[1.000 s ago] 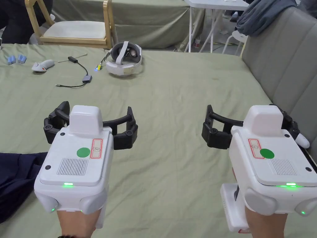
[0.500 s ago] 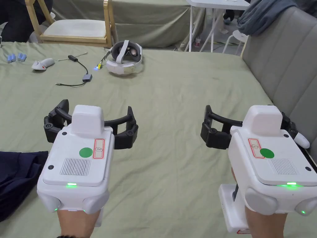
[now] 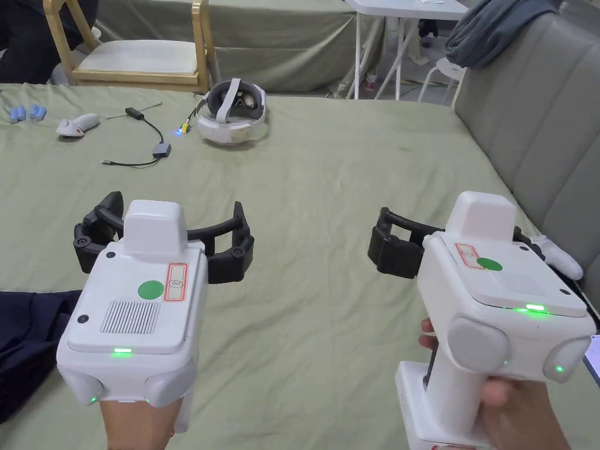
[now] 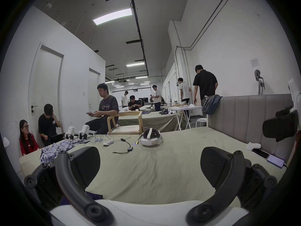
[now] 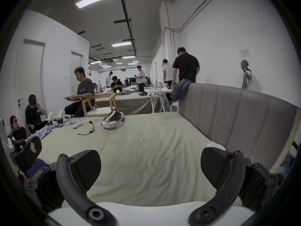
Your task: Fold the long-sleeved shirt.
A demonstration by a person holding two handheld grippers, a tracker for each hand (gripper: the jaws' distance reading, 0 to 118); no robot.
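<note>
Hovering over open green bed (image 3: 328, 176), my two tongs, left tongs (image 3: 164, 234) and right tongs (image 3: 451, 234), both gape wide and hold nothing. One dark shirt (image 3: 29, 340) lies bunched at the bed's left edge, beside my left hand; padded headboard (image 3: 539, 117) borders the right.

1. A white headset (image 3: 232, 112) sits near the bed's (image 3: 328, 176) far edge.
2. A black cable (image 3: 146, 140) lies just left of it (a small light glows between them).
3. A white controller (image 3: 76, 124) and blue pieces (image 3: 24, 112) lie toward the far left corner.
4. A wooden chair (image 3: 132, 53) stands beyond the far edge.
5. A grey headboard (image 3: 539, 117) lines the right edge.
</note>
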